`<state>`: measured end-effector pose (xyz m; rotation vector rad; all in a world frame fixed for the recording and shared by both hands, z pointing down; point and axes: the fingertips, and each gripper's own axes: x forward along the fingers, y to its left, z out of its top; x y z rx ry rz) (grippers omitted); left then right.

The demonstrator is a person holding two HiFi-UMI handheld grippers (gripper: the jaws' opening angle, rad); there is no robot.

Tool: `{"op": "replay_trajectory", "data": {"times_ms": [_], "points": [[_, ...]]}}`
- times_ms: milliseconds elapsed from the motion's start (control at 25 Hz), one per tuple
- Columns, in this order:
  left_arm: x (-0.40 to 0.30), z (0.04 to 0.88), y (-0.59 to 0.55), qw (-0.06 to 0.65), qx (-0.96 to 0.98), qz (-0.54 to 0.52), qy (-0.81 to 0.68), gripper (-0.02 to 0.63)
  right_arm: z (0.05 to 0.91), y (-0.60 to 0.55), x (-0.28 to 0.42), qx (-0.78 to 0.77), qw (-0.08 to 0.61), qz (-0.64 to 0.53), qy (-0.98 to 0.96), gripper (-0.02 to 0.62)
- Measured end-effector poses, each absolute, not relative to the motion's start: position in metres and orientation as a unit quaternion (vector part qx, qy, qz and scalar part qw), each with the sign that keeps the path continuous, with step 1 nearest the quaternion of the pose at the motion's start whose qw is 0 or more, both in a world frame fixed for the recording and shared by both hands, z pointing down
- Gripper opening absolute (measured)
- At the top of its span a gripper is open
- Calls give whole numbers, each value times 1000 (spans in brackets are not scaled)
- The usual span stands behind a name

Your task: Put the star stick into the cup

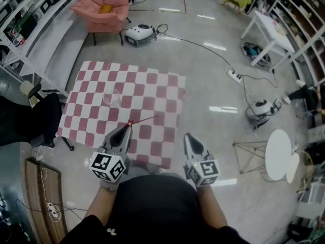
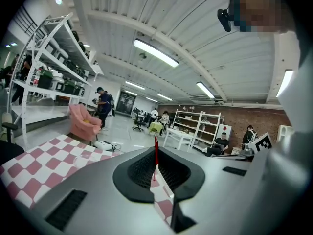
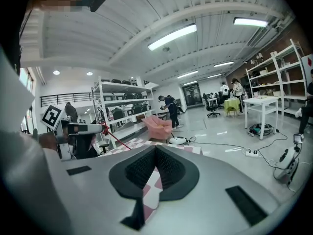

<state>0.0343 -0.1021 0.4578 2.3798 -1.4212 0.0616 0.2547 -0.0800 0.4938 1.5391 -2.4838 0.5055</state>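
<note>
A thin red star stick is pinched at its star end by my left gripper, which is shut on it above the near part of the red-and-white checkered cloth. The stick points away to the right. In the left gripper view the stick stands upright between the closed jaws. A clear cup stands on the cloth, beyond and slightly left of the left gripper. My right gripper hangs shut and empty off the cloth's near right corner. The right gripper view shows the stick to the left.
A pink armchair and a white floor device stand beyond the cloth. A black office chair is at the left. A power strip with cables, a round white side table and shelving are on the right.
</note>
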Motion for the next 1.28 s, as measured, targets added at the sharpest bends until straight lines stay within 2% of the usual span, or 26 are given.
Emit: {"op": "replay_trajectory", "data": {"times_ms": [320, 960, 1280], "points": [[-7, 457, -140, 194, 831, -3, -521, 54, 484, -119, 223, 522, 100, 180, -828, 14], [-163, 470, -205, 208, 784, -39, -583, 54, 497, -174, 108, 489, 140, 186, -841, 14], [-201, 501, -209, 230, 771, -24, -594, 54, 509, -185, 77, 472, 166, 189, -845, 14]]}}
